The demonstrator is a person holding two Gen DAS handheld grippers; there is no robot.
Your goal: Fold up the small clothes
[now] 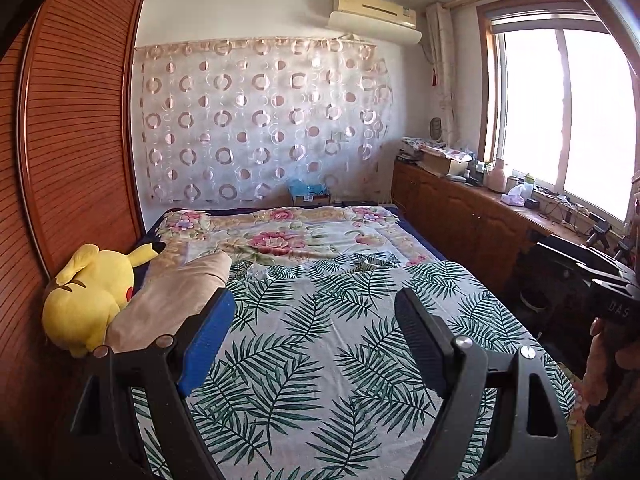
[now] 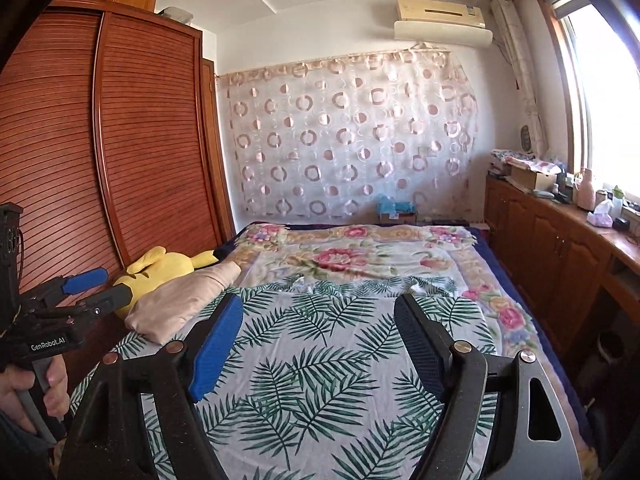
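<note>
Nearest, left gripper [image 1: 314, 296] and right gripper [image 2: 318, 300], both spread wide above the bed [image 1: 401, 211], nothing between the fingers. Over the near part of the bed a leaf-print sheet [image 1: 320, 320], beyond it a flower blanket [image 1: 280, 236]. At the left edge of the sheet a beige folded cloth [image 1: 176, 296], touching a yellow plush toy [image 1: 88, 300] beside the wardrobe [image 1: 80, 120].

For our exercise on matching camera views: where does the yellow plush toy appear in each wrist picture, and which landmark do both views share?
Left wrist view: yellow plush toy at far left, against the wooden wardrobe, beside the beige pillow.
Right wrist view: yellow plush toy left of centre, behind the beige pillow.
Shared landmark: the air conditioner above the circle-patterned curtain.
</note>
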